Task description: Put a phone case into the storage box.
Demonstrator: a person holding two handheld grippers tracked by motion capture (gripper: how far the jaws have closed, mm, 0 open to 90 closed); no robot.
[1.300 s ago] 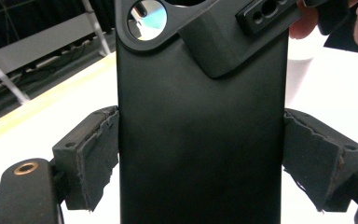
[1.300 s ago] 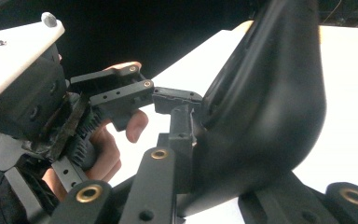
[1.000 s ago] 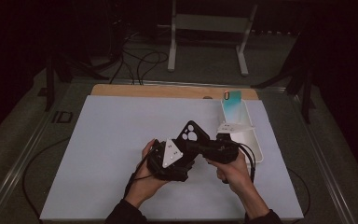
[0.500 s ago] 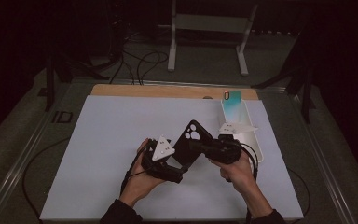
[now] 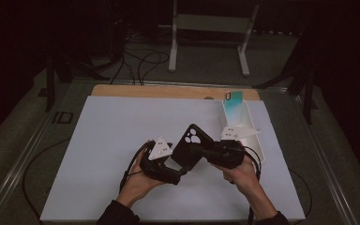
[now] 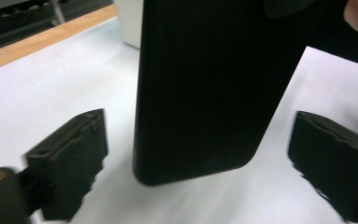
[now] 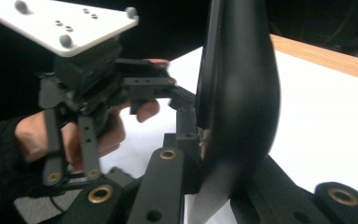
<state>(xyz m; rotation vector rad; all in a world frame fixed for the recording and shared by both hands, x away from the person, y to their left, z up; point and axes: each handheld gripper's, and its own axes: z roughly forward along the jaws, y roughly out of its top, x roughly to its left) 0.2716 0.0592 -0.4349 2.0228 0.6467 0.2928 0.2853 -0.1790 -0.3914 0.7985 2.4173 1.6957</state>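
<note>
The right claw (image 5: 201, 153) pinches a black phone case (image 5: 191, 145) and holds it tilted above the middle of the white counter (image 5: 98, 136); its camera cut-out faces up in the high view. In the right gripper view the case stands edge-on, clamped between that claw's two jaws. The left claw (image 6: 196, 163) is spread, its jaws set on either side of the rounded lower end of the phone case (image 6: 209, 84) without touching it — they have just been closing a little, with the case between them. In the high view the left claw (image 5: 183, 171) sits just below the case, with the person's left hand (image 5: 138, 180) behind it. Well off to the right, a white tray (image 5: 255, 140) rests near the counter's edge, and a teal phone case (image 5: 233, 104) stands at its far end.
</note>
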